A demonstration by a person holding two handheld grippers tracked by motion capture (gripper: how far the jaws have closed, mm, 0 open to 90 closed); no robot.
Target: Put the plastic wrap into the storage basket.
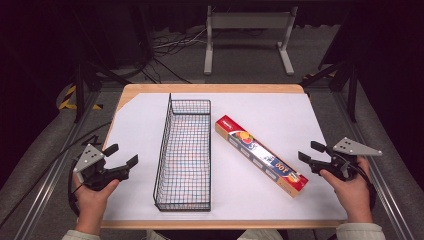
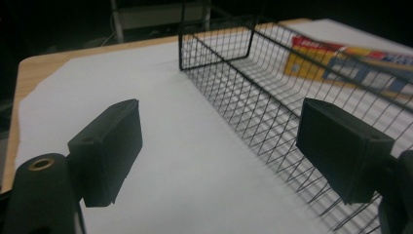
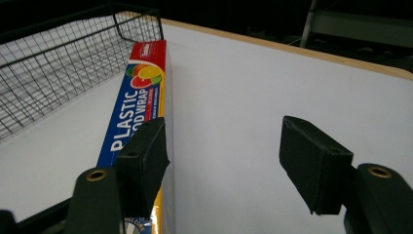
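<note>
A long plastic wrap box [image 1: 260,155] lies flat and diagonal on the white sheet, right of a black wire basket [image 1: 184,150] that holds nothing. My right gripper [image 1: 311,152] is open just off the box's near end; in the right gripper view its gap [image 3: 229,161] lies to the right of the box [image 3: 139,97], nothing between the jaws. My left gripper [image 1: 122,155] is open at the table's left, left of the basket. In the left gripper view its jaws [image 2: 219,156] frame the basket's near wall [image 2: 253,112], with the box [image 2: 350,61] beyond.
A white sheet [image 1: 280,110] covers the wooden table [image 1: 210,88]. A grey metal stand [image 1: 247,37] and cables sit on the floor behind the table. Bare sheet lies between the left gripper and the basket, and at the far right.
</note>
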